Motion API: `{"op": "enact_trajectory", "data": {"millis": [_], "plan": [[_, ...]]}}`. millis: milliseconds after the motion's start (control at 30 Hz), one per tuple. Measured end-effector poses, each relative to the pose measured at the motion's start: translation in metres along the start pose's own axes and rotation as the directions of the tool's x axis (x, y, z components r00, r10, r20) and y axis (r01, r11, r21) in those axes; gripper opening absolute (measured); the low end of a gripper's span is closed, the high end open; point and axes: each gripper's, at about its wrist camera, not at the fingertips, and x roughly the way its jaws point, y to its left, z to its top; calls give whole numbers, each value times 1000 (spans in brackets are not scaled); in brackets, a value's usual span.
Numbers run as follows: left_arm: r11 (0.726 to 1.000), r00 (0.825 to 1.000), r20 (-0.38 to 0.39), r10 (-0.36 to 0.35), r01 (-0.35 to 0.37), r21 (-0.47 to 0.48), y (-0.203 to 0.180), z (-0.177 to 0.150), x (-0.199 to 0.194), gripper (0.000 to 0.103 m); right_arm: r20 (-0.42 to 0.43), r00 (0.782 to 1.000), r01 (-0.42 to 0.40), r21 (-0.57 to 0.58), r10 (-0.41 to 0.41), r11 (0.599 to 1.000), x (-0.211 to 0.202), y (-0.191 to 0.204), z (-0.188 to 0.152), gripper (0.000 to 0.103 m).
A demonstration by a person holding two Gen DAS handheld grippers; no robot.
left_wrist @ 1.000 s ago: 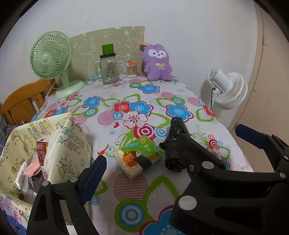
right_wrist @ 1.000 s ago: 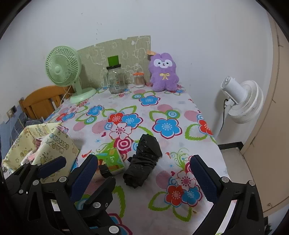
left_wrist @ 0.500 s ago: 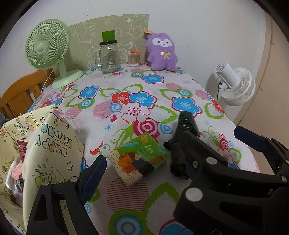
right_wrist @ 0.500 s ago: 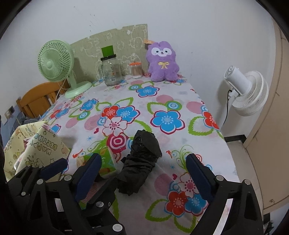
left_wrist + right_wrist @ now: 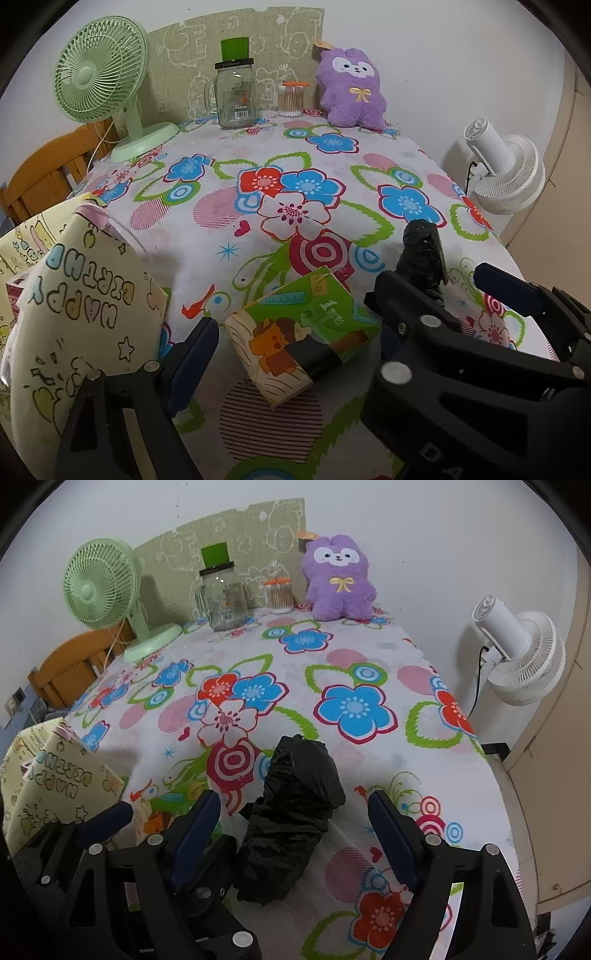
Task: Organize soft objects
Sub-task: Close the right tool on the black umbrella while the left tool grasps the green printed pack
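A tissue pack [image 5: 295, 332] printed green with a lion lies on the flowered tablecloth [image 5: 229, 229], between the fingers of my left gripper [image 5: 291, 341]. Its blue pads stand off the pack, so it is open. Just to the right lies a crumpled black plastic bag [image 5: 295, 812]. My right gripper [image 5: 291, 814] straddles it, and its jaws are closing with a gap left on both sides. The black bag [image 5: 423, 254] also shows in the left wrist view, partly behind the right gripper [image 5: 439, 291]. A purple plush toy [image 5: 338, 578] sits upright at the table's far edge.
A cream "Happy Birthday" gift bag [image 5: 81, 314] stands open at the near left with things inside. At the back stand a green desk fan [image 5: 99, 74], a glass jar [image 5: 236, 96] and a cotton swab tub [image 5: 291, 98]. A white fan [image 5: 517, 653] is beyond the right edge, a wooden chair [image 5: 40, 173] on the left.
Both grippers have come forward and lower over the table. The right jaws have narrowed around the black bag. The tissue pack now sits between the left fingers.
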Motion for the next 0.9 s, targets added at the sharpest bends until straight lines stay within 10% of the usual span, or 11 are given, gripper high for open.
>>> {"op": "enact_trajectory", "data": {"millis": [300, 900], "plan": [[1000, 999, -33, 6, -6, 15, -3, -1, 10, 91, -81, 997, -3, 8, 4, 1000, 23, -1, -2, 52], [999, 999, -20, 44, -43, 11, -9, -1, 17, 91, -66, 998, 15, 29, -13, 999, 14, -18, -8, 45]]}}
